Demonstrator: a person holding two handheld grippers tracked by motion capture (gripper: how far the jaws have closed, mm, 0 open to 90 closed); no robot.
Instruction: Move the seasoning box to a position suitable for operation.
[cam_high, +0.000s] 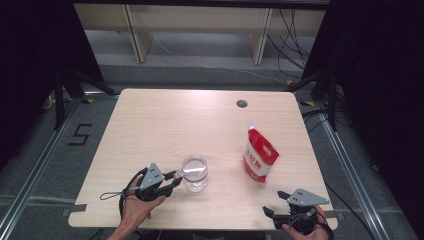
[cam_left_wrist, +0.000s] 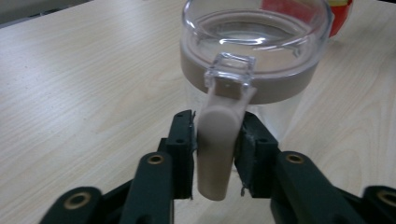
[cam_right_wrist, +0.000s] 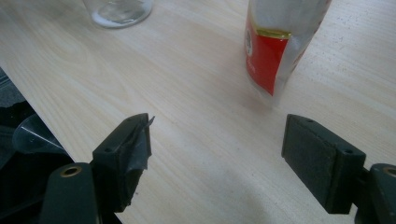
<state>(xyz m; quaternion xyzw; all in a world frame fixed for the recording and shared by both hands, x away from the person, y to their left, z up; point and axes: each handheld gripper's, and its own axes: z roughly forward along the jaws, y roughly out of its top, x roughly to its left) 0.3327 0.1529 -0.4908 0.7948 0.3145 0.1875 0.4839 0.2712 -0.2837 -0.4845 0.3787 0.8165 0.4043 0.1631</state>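
Left gripper view has my left hand-held gripper (cam_left_wrist: 215, 154) clamped on the jar's beige latch tab (cam_left_wrist: 215, 144), jar (cam_left_wrist: 254, 51) straight ahead on the worktop (cam_left_wrist: 84, 84), right hand-held gripper (cam_right_wrist: 217, 154) gaping nearer the red pouch (cam_right_wrist: 268, 51).

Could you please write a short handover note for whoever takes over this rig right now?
Left gripper: shut on the jar's clasp; the clear jar stands front-centre on the table, lid still on.
Right gripper: open, holding nothing, near the front right edge, facing the red-and-white pouch, which stands upright to the jar's right.
Done: clasp gripped.
Left: probably open the lid, then deal with the pouch.
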